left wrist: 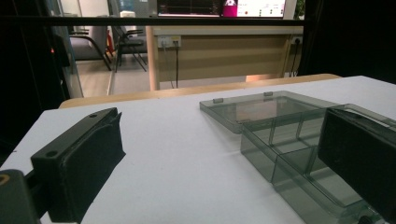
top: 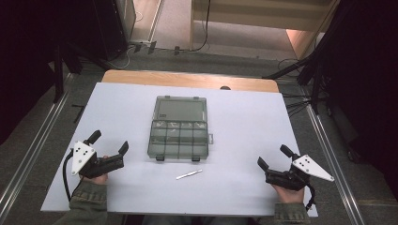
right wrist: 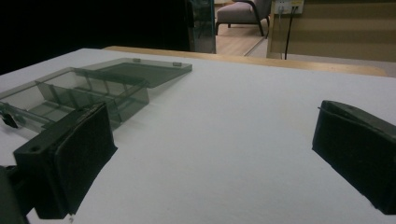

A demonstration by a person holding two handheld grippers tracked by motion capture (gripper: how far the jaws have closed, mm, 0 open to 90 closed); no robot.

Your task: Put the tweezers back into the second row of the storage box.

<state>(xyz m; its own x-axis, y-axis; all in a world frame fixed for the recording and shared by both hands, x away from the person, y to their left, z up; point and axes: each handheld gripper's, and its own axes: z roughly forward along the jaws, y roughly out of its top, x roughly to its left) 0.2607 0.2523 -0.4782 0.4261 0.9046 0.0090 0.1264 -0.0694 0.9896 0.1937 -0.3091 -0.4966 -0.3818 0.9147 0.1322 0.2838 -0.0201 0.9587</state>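
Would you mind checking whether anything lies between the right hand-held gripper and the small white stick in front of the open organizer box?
Nothing visible does. In the high view, the right hand-held gripper rests open on the white table, and only bare tabletop separates it from the white stick. The organizer box sits farther back, off that path.

No legible text, label, brand, number or sign anywhere.
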